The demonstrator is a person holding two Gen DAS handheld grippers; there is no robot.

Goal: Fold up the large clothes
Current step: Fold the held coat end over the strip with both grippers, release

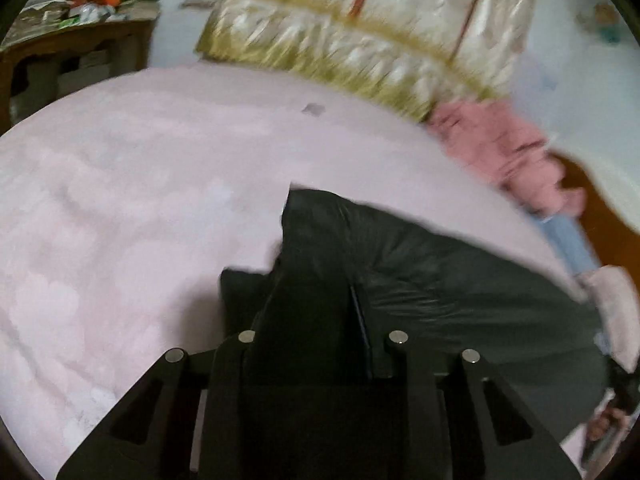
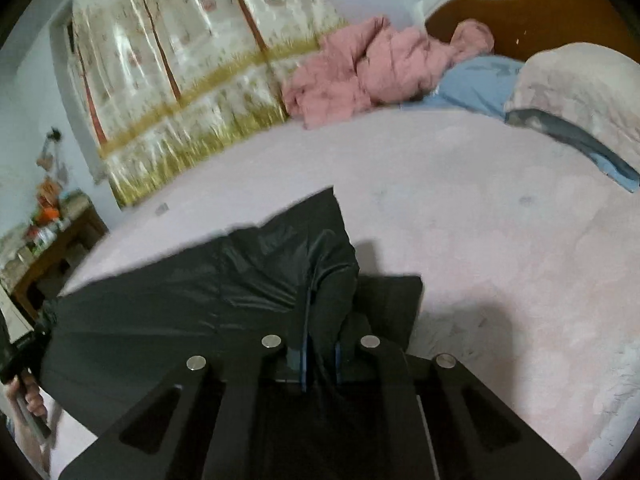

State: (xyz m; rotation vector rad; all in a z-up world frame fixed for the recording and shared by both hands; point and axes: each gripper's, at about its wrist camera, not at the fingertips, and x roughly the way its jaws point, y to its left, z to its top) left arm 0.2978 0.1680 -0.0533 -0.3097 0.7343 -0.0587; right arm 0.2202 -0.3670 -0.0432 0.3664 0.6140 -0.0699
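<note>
You have the garment (image 2: 192,292) stretched over the bed (image 2: 500,240), its left end in your left gripper (image 1: 316,320) and its right end in your right gripper (image 2: 322,344). Far across the bed lies a heap of bedding (image 2: 380,72), a curtain (image 2: 180,80) behind it, a table (image 1: 76,44) far left.

Home bedroom; pink bed (image 2: 500,240), wooden headboard (image 2: 540,20), pillow (image 2: 580,88), tree-print curtain (image 2: 180,80), cluttered side table (image 1: 76,44).

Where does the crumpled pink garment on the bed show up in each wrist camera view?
Left wrist: pink garment at right of centre, against the bed's far edge.
Right wrist: pink garment at upper centre, left of the blue cloth.
Shared landmark: the tree-print curtain.
</note>
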